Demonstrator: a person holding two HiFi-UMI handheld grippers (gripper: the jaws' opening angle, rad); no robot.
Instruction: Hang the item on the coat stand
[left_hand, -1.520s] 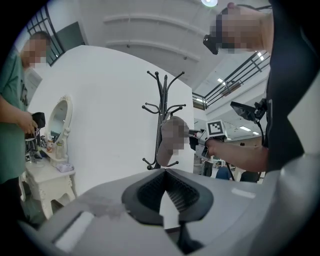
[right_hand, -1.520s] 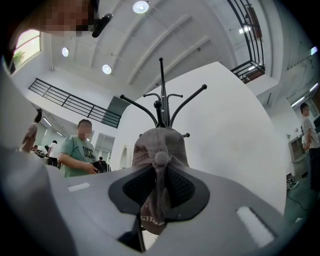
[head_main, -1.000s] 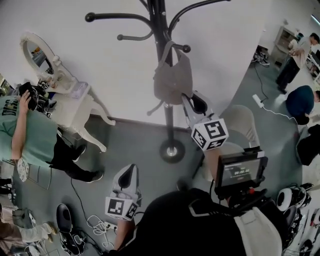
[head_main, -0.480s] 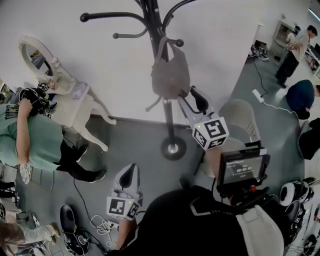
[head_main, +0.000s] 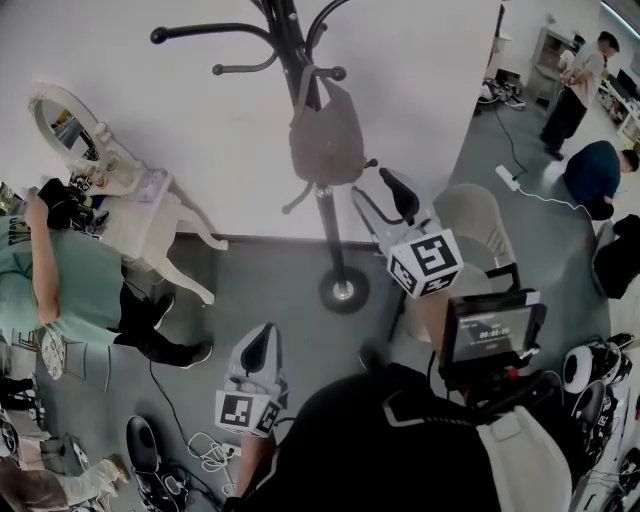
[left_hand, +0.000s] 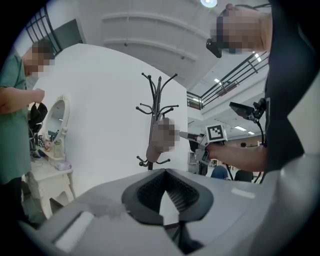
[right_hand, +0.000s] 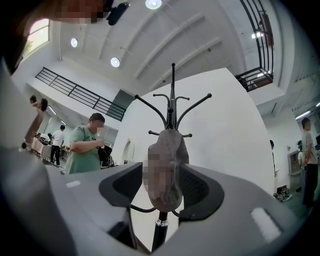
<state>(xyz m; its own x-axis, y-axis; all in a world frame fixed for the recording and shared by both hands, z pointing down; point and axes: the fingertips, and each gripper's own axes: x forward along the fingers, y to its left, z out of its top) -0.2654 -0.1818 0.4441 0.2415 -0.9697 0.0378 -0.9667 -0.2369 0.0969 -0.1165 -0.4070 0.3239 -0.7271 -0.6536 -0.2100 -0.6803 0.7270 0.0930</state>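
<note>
A grey bag (head_main: 325, 140) hangs by its strap from a low hook of the black coat stand (head_main: 322, 215). My right gripper (head_main: 383, 203) is just right of and below the bag, apart from it. Its jaws are opening and stand wide, with nothing pressed between them. In the right gripper view the bag (right_hand: 165, 165) shows through the gap of that gripper (right_hand: 165, 176), further off on the stand (right_hand: 172, 107). My left gripper (head_main: 256, 352) is held low near my body, shut and empty. From it I see the bag (left_hand: 161, 137) and the right gripper (left_hand: 192, 136).
A white dressing table (head_main: 150, 215) with an oval mirror stands left of the stand, with a person in a green shirt (head_main: 70, 280) beside it. A pale chair (head_main: 470, 225) is right of the stand's round base (head_main: 343, 290). Cables and shoes (head_main: 150, 450) lie bottom left.
The right gripper's jaws, closed at the bag's lower edge a second ago, have spread apart and moved off from the bag. The bag stays hanging. The left gripper has hardly moved.
</note>
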